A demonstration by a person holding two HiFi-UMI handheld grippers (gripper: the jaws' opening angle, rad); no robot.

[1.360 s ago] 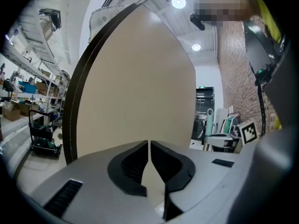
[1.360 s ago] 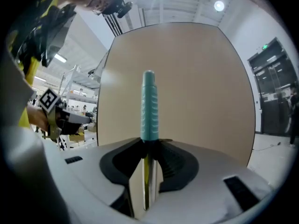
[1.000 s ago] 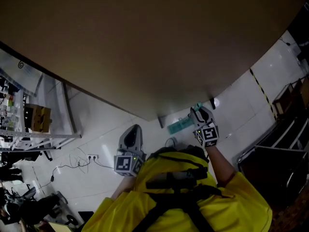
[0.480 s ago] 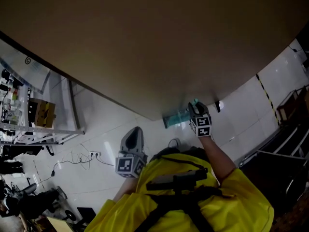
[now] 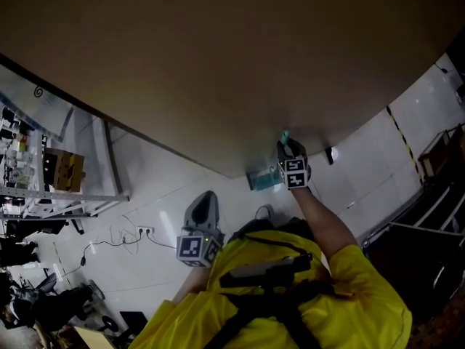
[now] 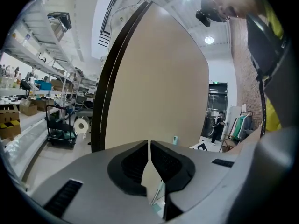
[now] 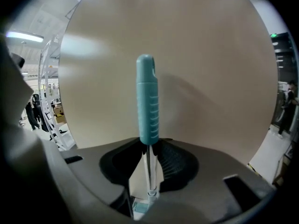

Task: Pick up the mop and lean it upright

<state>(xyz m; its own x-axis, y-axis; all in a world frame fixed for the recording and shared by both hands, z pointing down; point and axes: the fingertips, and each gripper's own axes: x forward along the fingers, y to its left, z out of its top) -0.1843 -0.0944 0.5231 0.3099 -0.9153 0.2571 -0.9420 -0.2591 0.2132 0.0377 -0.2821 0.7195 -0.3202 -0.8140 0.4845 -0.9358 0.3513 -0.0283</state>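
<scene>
Right gripper (image 7: pixel 148 146): jaws closed on the mop (image 7: pixel 146 125), pads clamping the thin metal shaft (image 7: pixel 149 174) just below the ribbed teal grip (image 7: pixel 146 99). The grip stands upright above the jaws, its rounded top in front of the tan wall panel (image 7: pixel 210 78) and casting a shadow on it; contact with the panel is probable, but it cannot be confirmed from this angle. Below the jaws the shaft runs down to the teal mop head (image 7: pixel 138 208). In the head view the right gripper (image 5: pixel 286 145) is extended to the wall panel (image 5: pixel 218 64), with the mop head (image 5: pixel 263 178) on the white floor (image 5: pixel 160 187) at the base of the panel. Left gripper (image 6: pixel 149 146): jaws brought together to a thin slit, nothing between them; it is held low and well apart from the mop, pointing towards the same panel. In the head view the left gripper (image 5: pixel 204 203) sits in front of the yellow jacket (image 5: pixel 305 311). Further out on the floor lies a power strip (image 5: pixel 141 233) with trailing cable, and at far left stands shelving (image 5: pixel 65 198) carrying a cardboard box (image 5: pixel 62 171).
</scene>
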